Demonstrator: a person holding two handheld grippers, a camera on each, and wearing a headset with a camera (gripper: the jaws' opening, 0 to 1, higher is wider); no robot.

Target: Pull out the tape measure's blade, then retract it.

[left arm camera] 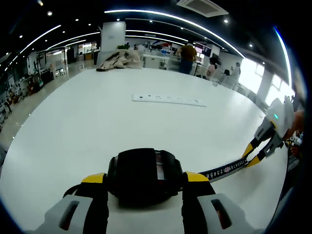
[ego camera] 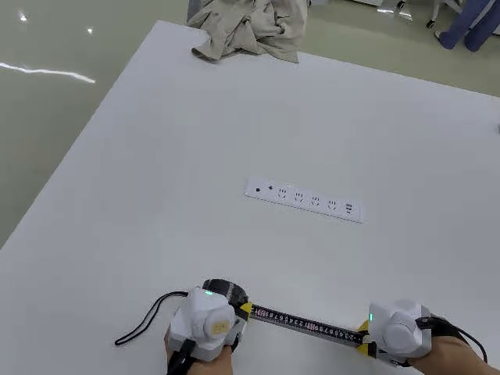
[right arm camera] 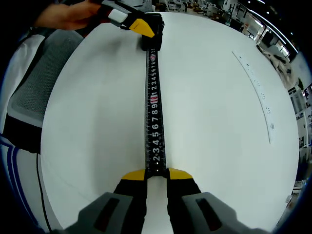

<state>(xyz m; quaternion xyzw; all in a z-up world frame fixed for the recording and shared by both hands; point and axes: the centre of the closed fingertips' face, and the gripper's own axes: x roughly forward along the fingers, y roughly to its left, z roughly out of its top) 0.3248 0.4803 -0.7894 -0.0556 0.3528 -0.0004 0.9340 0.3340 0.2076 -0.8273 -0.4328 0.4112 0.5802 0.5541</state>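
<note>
A black tape measure case (left arm camera: 144, 175) sits on a white table (ego camera: 156, 156) near its close edge, clamped between the yellow-tipped jaws of the left gripper (left arm camera: 145, 179). From the case a dark blade (right arm camera: 155, 117) runs out straight and low over the tabletop, its numerals readable (one of them marked in red). It reaches the right gripper (right arm camera: 157, 174), whose two jaws are pinched together on the blade's free end. The grippers are well apart, and the blade spans the gap between them, looking taut rather than sagging. A thin black cord (ego camera: 144, 320) trails across the table from the case side.

As a judgement of progress: the pull-out half appears largely done or in hand, with a fair stretch of blade exposed. The retraction is all yet to come — the blade's end must be guided to the case.

Farther off on the table lie a white power strip (ego camera: 303, 200) and, at the far edge, a heap of beige cloth (ego camera: 246, 31).
</note>
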